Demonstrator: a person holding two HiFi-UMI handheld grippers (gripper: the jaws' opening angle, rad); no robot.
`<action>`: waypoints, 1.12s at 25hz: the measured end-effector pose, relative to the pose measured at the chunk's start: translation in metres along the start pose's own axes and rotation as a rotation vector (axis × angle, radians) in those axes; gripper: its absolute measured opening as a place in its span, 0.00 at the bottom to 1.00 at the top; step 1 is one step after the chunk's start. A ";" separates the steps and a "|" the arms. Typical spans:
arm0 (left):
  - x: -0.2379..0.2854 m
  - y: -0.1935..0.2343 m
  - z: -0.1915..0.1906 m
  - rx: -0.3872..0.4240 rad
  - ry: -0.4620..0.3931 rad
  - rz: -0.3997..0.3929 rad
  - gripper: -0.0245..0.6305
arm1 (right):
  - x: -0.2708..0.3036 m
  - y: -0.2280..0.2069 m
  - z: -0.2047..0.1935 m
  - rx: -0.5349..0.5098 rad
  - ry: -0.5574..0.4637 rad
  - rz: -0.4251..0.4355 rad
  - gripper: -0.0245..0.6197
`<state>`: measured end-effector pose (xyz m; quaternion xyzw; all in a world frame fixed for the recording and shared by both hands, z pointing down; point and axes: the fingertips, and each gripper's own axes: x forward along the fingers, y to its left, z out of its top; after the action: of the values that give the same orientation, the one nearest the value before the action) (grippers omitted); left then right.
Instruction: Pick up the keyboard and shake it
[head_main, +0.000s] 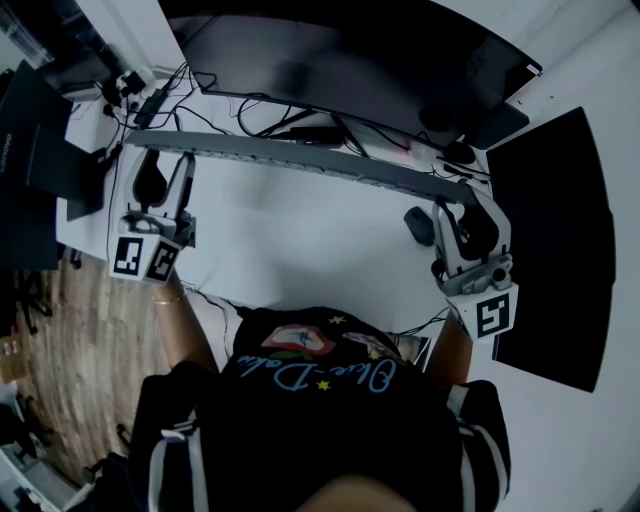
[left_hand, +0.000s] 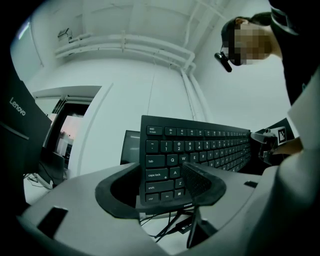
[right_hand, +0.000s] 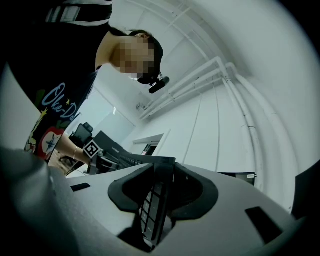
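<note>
Aloft, keyboard (head_main: 300, 160), ends clamped between both jaws

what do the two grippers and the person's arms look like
Both the left gripper and right gripper are pale grey plastic with black curved pads. Each carries a white cube printed with black square markers. The person wears a black shirt with white-striped sleeves and a thin bracelet.

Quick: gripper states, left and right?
Left gripper: closed on the keyboard, at its esc-key end.
Right gripper: closed on the keyboard's other end.
</note>
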<state>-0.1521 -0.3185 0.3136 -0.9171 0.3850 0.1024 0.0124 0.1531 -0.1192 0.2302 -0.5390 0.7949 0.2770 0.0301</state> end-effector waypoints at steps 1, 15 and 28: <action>0.001 -0.002 0.003 -0.001 -0.010 -0.006 0.41 | 0.000 -0.001 0.001 0.002 -0.002 -0.002 0.22; -0.010 -0.005 -0.014 -0.003 0.062 0.021 0.41 | -0.005 -0.001 -0.010 0.074 0.009 -0.002 0.22; -0.024 -0.016 -0.063 -0.065 0.205 0.008 0.41 | -0.028 0.009 -0.042 0.214 0.100 -0.050 0.22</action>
<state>-0.1459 -0.2972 0.3786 -0.9211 0.3845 0.0203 -0.0572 0.1671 -0.1135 0.2795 -0.5653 0.8069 0.1625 0.0548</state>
